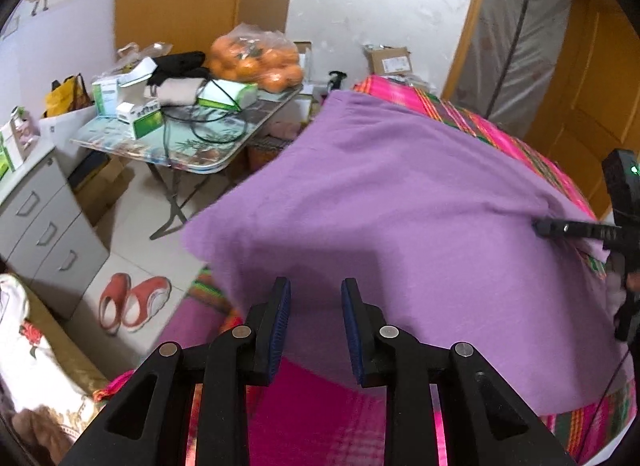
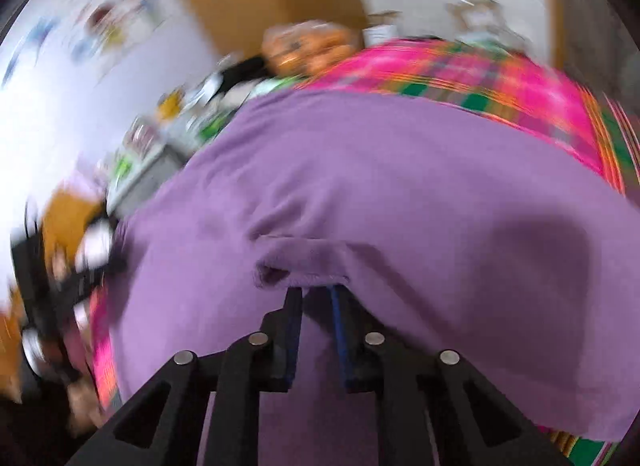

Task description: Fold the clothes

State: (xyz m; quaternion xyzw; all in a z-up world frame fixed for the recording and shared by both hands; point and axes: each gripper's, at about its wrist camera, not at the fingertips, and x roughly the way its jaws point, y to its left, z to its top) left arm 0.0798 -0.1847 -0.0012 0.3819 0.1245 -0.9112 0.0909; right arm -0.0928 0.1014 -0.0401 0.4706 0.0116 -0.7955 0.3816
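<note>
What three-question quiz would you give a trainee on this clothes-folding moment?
1. True or false: the left tool is gripping the purple knit garment.
2. What lies under the garment? A) a white sheet, B) a pink plaid bedspread, C) bare wood.
3. Fill in: the clear plastic bag on the folding table holds ____ fruit.

Key
1. False. Its jaws stand open over the cloth with nothing between them. The right tool has a fold of the garment at its tips.
2. B
3. orange
</note>
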